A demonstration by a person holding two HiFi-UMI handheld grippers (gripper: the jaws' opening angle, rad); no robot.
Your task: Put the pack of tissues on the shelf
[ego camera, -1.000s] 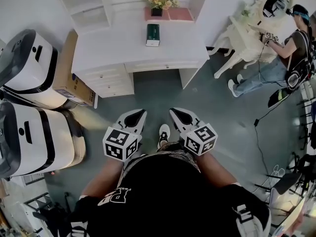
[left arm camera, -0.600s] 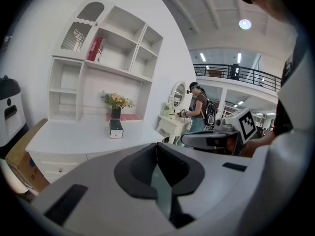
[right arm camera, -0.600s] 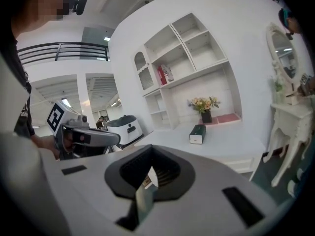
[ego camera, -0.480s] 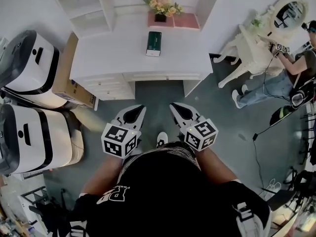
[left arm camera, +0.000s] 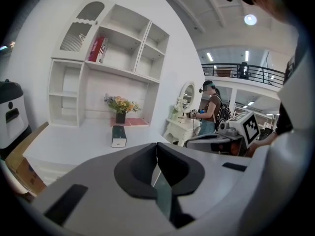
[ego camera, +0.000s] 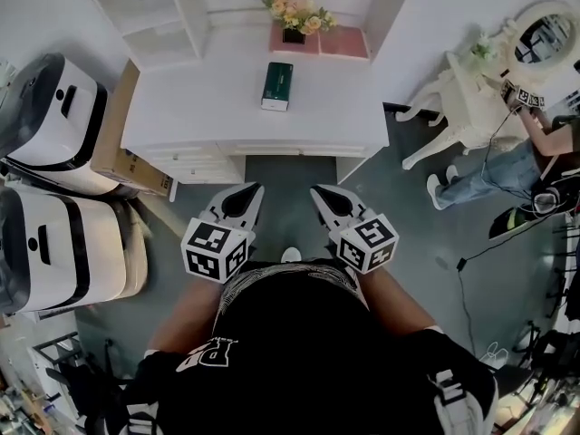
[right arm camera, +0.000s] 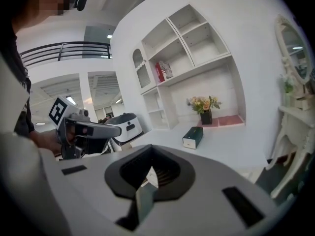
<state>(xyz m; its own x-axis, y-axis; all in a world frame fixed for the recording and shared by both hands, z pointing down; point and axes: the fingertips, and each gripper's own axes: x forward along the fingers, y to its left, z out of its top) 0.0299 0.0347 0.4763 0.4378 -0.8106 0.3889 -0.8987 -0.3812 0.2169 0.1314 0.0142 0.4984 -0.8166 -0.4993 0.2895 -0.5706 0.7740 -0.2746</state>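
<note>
The pack of tissues (ego camera: 277,86) lies flat on the white worktop (ego camera: 208,107) in the upper middle of the head view, just below the vase of flowers (ego camera: 299,14) and apart from it. Its long axis runs nearly top to bottom of the frame, one short end facing the person. Both tools sit lower, at the centre of the frame, over the floor in front of the worktop and well apart from the pack. The left tool (ego camera: 243,194) has its jaws pressed together with nothing between them; the right tool (ego camera: 324,196) is likewise closed and empty. The pack stands almost on the midline between the two, a shade to the left, so neither is plainly nearer; each gripper view shows it straight ahead above its own jaws. The shelf (ego camera: 145,16) occupies the upper left of the head view, left of the pack. Judgement: the approach is forward to the near short end, jaws to be opened first, and the left side appears better placed for the carry to the shelf.
</note>
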